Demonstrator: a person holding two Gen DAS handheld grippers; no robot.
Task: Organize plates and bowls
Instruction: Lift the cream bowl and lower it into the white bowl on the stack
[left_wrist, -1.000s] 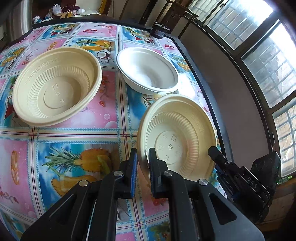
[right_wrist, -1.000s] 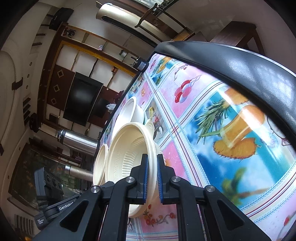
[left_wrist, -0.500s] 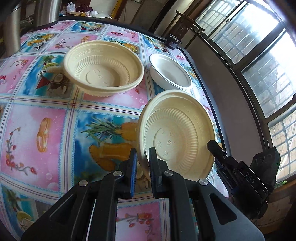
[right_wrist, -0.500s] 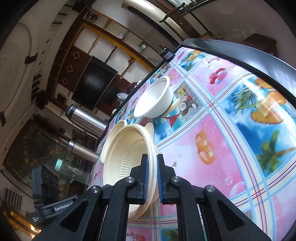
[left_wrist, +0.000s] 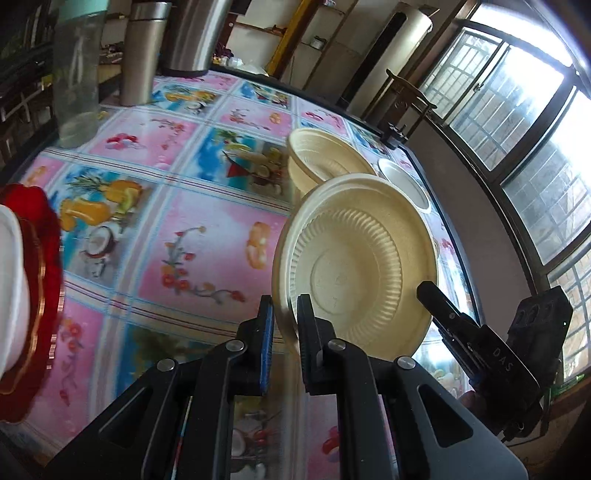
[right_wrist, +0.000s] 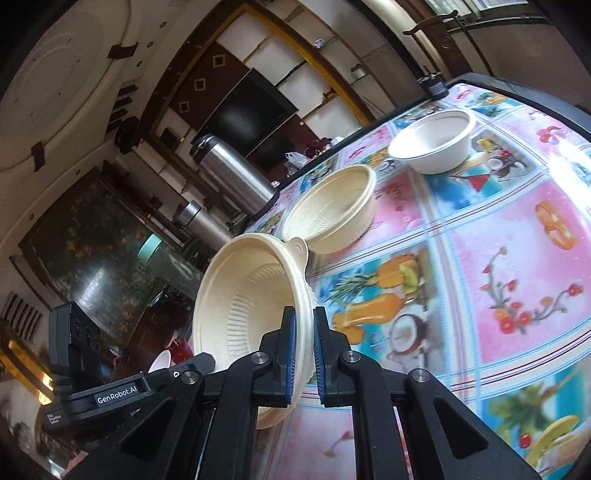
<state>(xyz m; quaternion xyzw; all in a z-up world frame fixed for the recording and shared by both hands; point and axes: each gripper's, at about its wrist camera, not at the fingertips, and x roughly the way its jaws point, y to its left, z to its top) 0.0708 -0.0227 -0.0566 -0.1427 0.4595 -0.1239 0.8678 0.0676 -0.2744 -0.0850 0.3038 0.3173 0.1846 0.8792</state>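
Fruit-print tablecloth (left_wrist: 207, 236) under cream bowl (left_wrist: 362, 266); windows (left_wrist: 524, 122) beside.

Black fingers (left_wrist: 306, 339), seemingly blue pads (left_wrist: 266, 347)

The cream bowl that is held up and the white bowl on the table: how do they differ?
The held cream bowl is tilted on edge, gripped at its rim by the right hand-held gripper; the white bowl rests upright on the table. The cream bowl is ribbed inside, the white bowl smooth. Both are empty.
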